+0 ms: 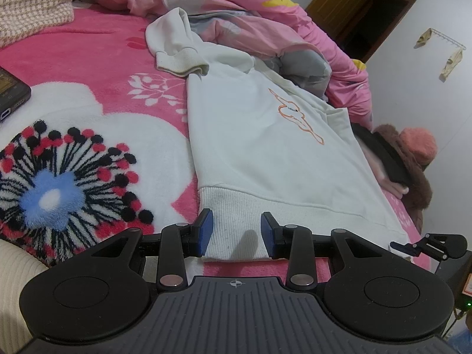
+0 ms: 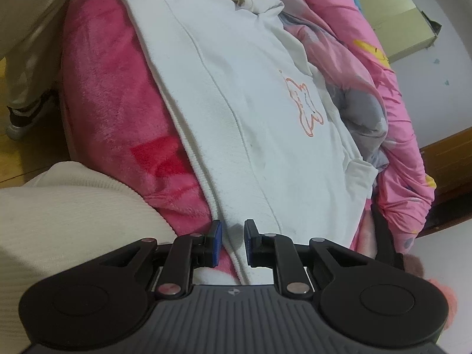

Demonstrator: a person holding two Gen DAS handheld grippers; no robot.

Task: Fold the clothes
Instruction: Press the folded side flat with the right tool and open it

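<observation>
my left gripper [image 1: 236,224] is clamping its blue pads on the ribbed hem of the white sweatshirt [image 1: 259,147], near one hem corner. my right gripper [image 2: 233,233] is pinching the same hem at the far corner, its fingers closer together, cloth bunching between them. the sweatshirt is stretching away from both sets of fingers across the pink floral blanket [image 1: 97,97], orange outline print facing up. beyond it, a pink quilt [image 1: 265,23] is lying heaped; to my left, a phone [image 1: 11,94] is resting on the blanket.
</observation>
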